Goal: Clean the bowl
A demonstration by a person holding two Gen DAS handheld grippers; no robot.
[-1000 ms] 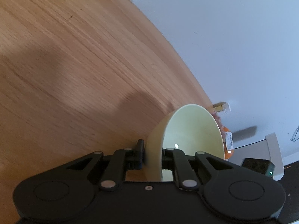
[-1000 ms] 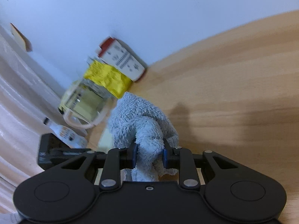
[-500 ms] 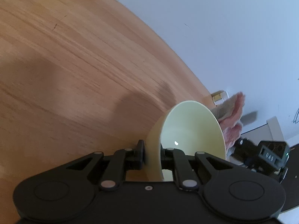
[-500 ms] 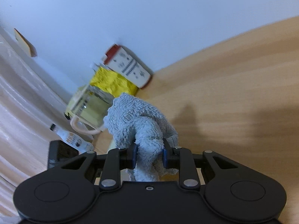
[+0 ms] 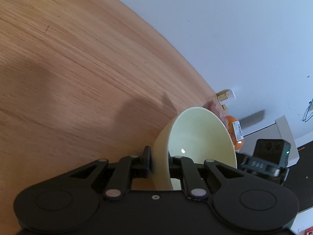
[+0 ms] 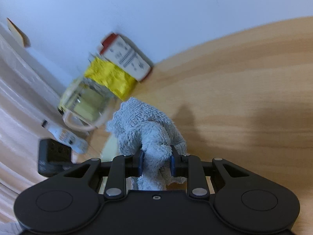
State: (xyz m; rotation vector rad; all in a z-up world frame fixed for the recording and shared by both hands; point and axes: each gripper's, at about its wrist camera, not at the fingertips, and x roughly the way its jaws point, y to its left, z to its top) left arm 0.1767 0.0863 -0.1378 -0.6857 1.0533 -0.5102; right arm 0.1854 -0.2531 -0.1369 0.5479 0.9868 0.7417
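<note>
My left gripper [image 5: 159,161] is shut on the rim of a pale cream bowl [image 5: 197,135]. It holds the bowl tipped on its side above the wooden table [image 5: 78,68], with the opening facing right. The inside looks bare with one light glint. My right gripper [image 6: 156,163] is shut on a bunched grey terry cloth [image 6: 144,125] that sticks up past the fingers. The right gripper's body [image 5: 268,156] shows at the right of the left wrist view, beyond the bowl. A pale sliver of the bowl [image 6: 109,148] shows left of the cloth.
Against the white wall stand a red-and-white box [image 6: 127,56], a yellow packet [image 6: 111,76], a clear handled jug [image 6: 86,105] and a small bottle [image 6: 64,135]. A packet of orange items [image 5: 232,129] lies behind the bowl. A white box [image 5: 285,131] is at the right.
The hand seen behind the bowl half a second ago is gone from the left wrist view. The right gripper's body has shifted there. Both grips are unchanged.
</note>
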